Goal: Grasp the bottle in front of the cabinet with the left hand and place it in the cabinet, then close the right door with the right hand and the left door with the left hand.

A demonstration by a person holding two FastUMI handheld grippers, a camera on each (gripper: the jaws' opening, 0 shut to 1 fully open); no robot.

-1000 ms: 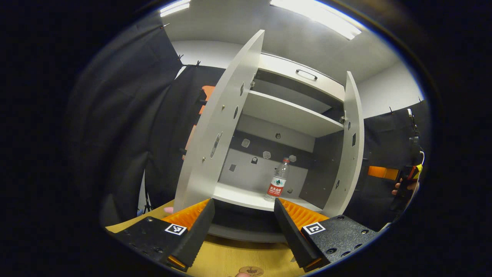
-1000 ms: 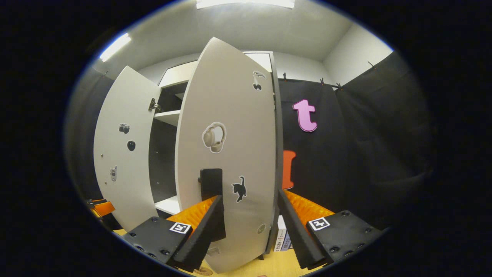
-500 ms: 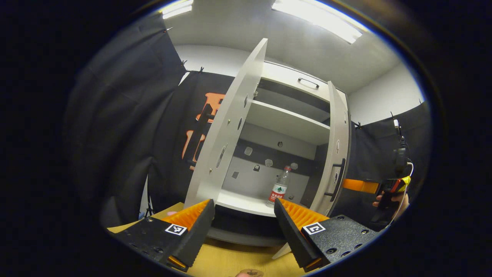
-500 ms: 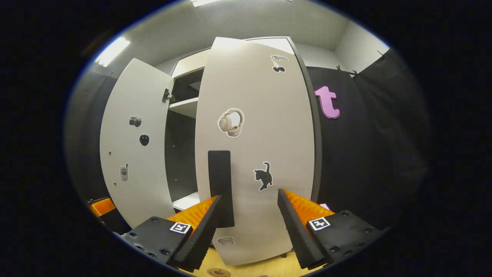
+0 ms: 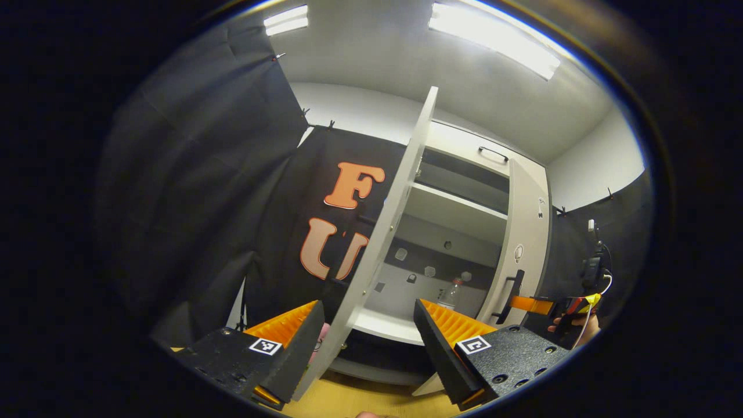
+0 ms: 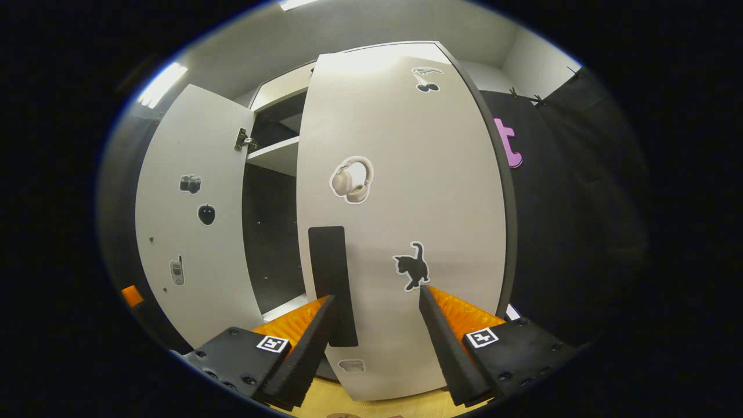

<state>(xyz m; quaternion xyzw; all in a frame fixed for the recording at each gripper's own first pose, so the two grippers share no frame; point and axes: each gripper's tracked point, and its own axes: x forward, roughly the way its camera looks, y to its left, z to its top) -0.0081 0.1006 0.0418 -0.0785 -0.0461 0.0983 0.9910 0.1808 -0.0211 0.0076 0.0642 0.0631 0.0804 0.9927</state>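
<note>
The clear bottle (image 5: 450, 295) with a red cap stands on the lower shelf inside the white cabinet (image 5: 458, 209), half hidden by one of my fingers. My left gripper (image 5: 365, 348) is open, and the open left door (image 5: 380, 238) shows edge-on between its fingers, close to the left one. The right door (image 6: 406, 191) is nearly flush with the cabinet front. My right gripper (image 6: 377, 342) is open and close against that door, beside its black handle (image 6: 332, 284). In the left gripper view, a hand (image 5: 583, 328) holds the right gripper (image 5: 537, 305) at that door's handle (image 5: 511, 290).
Stickers dot both doors. In the right gripper view the left door (image 6: 191, 232) stands wide open, showing a shelf (image 6: 273, 157) and the dark interior. The cabinet stands on a yellow wooden table (image 5: 360, 397). Black cloth walls hang on both sides.
The right door has swung from half open to nearly closed with my right gripper following it. My left gripper has moved left, so the left door now shows edge-on.
</note>
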